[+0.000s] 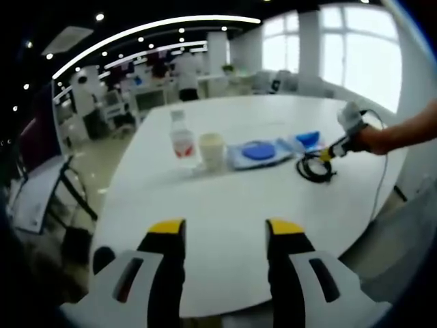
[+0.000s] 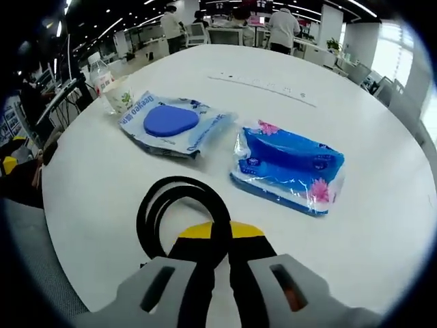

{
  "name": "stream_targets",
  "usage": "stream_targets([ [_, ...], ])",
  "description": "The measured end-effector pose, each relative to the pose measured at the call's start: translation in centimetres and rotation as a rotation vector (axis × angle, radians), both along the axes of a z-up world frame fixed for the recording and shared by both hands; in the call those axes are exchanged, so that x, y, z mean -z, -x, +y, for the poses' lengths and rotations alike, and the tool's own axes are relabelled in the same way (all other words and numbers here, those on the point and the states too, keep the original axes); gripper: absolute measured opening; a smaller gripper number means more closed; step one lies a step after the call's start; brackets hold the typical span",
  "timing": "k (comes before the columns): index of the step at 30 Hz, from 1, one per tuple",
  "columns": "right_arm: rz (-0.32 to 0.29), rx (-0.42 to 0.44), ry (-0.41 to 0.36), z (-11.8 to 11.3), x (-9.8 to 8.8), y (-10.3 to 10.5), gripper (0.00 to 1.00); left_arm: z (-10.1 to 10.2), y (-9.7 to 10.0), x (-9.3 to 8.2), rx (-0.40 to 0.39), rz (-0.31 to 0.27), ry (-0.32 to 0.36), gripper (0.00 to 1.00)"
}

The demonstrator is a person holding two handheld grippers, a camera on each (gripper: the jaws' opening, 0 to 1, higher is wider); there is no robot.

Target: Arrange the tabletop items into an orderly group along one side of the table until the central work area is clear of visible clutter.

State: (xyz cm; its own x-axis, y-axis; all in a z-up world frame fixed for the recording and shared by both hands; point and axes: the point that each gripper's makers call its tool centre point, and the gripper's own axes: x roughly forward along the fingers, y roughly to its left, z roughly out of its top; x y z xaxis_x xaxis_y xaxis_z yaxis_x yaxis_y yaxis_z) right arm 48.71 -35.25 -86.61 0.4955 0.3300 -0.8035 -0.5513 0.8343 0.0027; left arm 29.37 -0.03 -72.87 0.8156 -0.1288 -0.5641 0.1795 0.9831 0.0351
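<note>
Left gripper (image 1: 225,229): yellow-tipped jaws spread wide apart, nothing between them, held level over the near edge of the round white table (image 1: 225,205).

Right gripper (image 2: 217,236): jaws pressed together on a coiled black cable (image 2: 174,205), the loop lying flat on the tabletop just ahead of the tips. Seen from the left gripper view at the far right side of the table, carried by a bare forearm (image 1: 403,133) reaching in from the right, slanted down toward the cable coil.

Clear plastic bottle with red label (image 1: 180,137): upright, far side of the table, just beside the cup.

Cream paper cup (image 1: 212,150): upright, between the bottle and the flat packet, close to both.

Flat clear plastic packet holding a blue oval disc (image 2: 171,123): lying flat, just beside the cup, near the tissue pack but apart from it.

Blue soft pack of tissues with pink flower print (image 2: 290,167): lying flat, near the cable coil, not touching it.

Row formed across the table: bottle, cup, packet, tissue pack, cable.

Background: open office with desks, ceiling light strips, standing people (image 2: 281,27), black chair (image 1: 65,198) at the table's left side.
</note>
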Motion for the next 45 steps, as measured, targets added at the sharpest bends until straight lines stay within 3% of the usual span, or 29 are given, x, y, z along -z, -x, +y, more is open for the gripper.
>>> stream_targets([
  [11, -0.007, 0.055, -0.013, -0.4, 0.6, 0.5, 0.05, -0.1, 0.0, 0.1, 0.004, 0.009, -0.01, 0.44],
  [21, -0.033, 0.045, 0.003, -0.4, 0.8, 0.6, 0.07, -0.3, 0.1, 0.3, 0.015, 0.016, -0.019, 0.44],
  [28, -0.039, 0.089, -0.036, -0.8, 0.4, 1.5, 0.31, -0.3, 0.1, 0.3, 0.018, 0.015, -0.019, 0.44],
  [34, -0.043, 0.107, -0.05, -1.9, -0.2, 2.5, 0.45, -0.5, 0.1, 0.3, 0.028, 0.014, -0.018, 0.44],
  [45, -0.078, 0.179, -0.091, -2.9, -3.2, 4.4, 0.52, -0.7, 0.0, 0.0, 0.033, -0.001, -0.004, 0.44],
])
